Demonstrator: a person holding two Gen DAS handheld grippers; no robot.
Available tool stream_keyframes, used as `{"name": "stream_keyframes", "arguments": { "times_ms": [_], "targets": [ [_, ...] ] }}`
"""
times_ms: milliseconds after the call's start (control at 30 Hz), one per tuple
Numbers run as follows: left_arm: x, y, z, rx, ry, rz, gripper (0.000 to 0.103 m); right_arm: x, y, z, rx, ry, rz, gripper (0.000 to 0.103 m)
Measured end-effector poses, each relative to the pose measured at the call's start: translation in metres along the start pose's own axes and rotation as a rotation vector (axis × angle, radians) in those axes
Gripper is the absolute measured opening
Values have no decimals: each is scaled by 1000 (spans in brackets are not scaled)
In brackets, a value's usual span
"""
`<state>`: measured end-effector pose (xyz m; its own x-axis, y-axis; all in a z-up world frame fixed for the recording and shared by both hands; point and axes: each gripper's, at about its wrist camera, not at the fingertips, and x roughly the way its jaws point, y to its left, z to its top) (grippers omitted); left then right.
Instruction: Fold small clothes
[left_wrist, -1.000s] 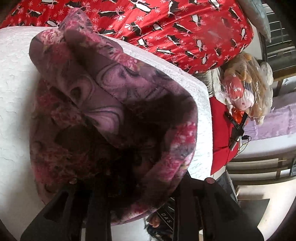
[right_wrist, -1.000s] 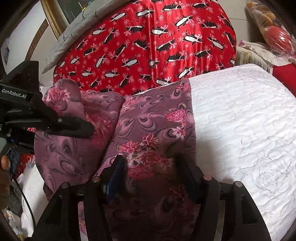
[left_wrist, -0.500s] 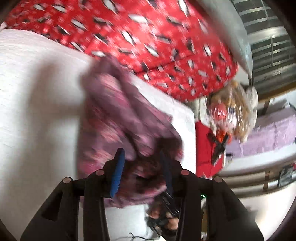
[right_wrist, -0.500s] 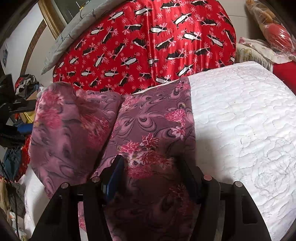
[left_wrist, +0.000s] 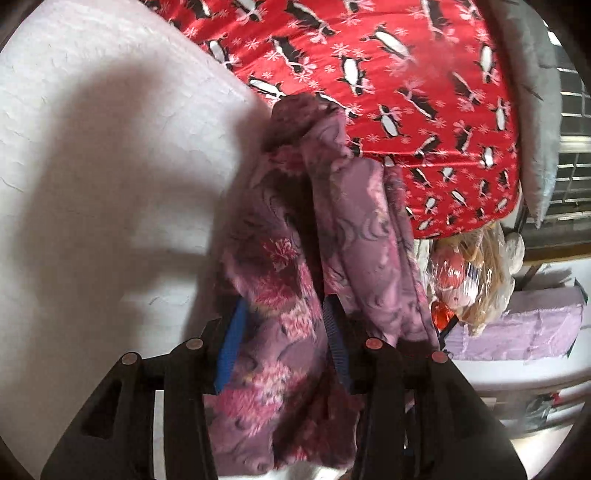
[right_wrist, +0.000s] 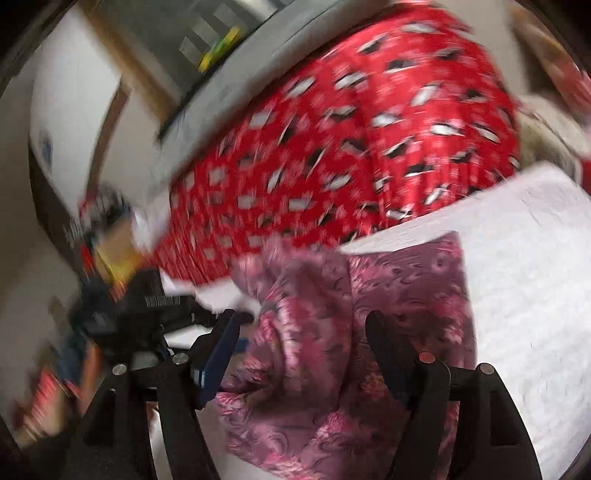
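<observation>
While the fold is unfinished, the layout reads as follows.
Bed (left_wrist: 92, 155): white quilted surface; carries the garment.
Garment (left_wrist: 295, 295): purple floral cloth, long axis running away from both tools toward the red penguin quilt (left_wrist: 388, 92).
Left tool (left_wrist: 284, 332): jaws just widened; cloth bunched between the pads, contact uncertain.
Right tool (right_wrist: 299, 332): jaws just widened, standing clear above the cloth, holding nothing.
Nearer tool: left.

The left gripper (left_wrist: 284, 328) released the raised cloth (left_wrist: 288, 280), its jaws opening around a fold at the bed (left_wrist: 92, 166) edge. The right gripper (right_wrist: 299, 332) opened wider and lifted.
</observation>
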<state>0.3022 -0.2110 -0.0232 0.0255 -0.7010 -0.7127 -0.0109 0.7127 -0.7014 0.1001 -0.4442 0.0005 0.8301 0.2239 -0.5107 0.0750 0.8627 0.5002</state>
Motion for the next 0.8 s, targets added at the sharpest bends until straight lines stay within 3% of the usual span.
{"name": "stream_keyframes", "arguments": {
  "times_ms": [33, 67, 100, 133, 233, 333, 433, 500, 567, 633, 667, 700, 733, 767, 800],
  "targets": [
    [-1, 3, 1, -5, 0, -2, 41, 8, 5, -3, -38, 19, -39, 67],
    [-1, 3, 2, -10, -3, -1, 41, 20, 10, -4, -88, 50, -93, 39],
    [-3, 1, 3, -4, -5, 0, 41, 30, 11, -4, -119, 76, -109, 19],
    [-4, -1, 3, 8, -6, 1, 41, 35, 5, -4, -113, 97, -93, 11],
    [-7, -10, 0, 72, -8, 12, 43, 15, -25, -7, 32, 10, -32, 8],
    [-2, -17, -9, 129, -5, 22, 46, -10, -81, -28, 284, -64, -8, 7],
    [9, -20, -20, 176, 6, 79, 46, -6, -121, -61, 459, 13, -10, 7],
    [9, -26, -27, 231, -3, 112, 46, -8, -128, -75, 467, 42, 4, 7],
    [5, -32, -33, 280, 1, 131, 46, -25, -127, -69, 458, 27, -34, 14],
    [1, -34, -35, 294, 5, 122, 47, -45, -132, -59, 477, -71, -86, 15],
    [0, -34, -35, 291, 5, 118, 48, -58, -132, -51, 484, -141, -71, 16],
    [1, -34, -34, 284, 5, 114, 50, -63, -131, -40, 474, -185, -49, 22],
    [1, -34, -34, 274, 3, 112, 51, -57, -125, -25, 439, -170, -25, 39],
    [4, -35, -34, 266, 1, 112, 51, -45, -121, -15, 412, -123, 0, 48],
    [5, -34, -36, 260, -3, 112, 52, -25, -115, -3, 377, -52, 24, 49]
  ]
}}
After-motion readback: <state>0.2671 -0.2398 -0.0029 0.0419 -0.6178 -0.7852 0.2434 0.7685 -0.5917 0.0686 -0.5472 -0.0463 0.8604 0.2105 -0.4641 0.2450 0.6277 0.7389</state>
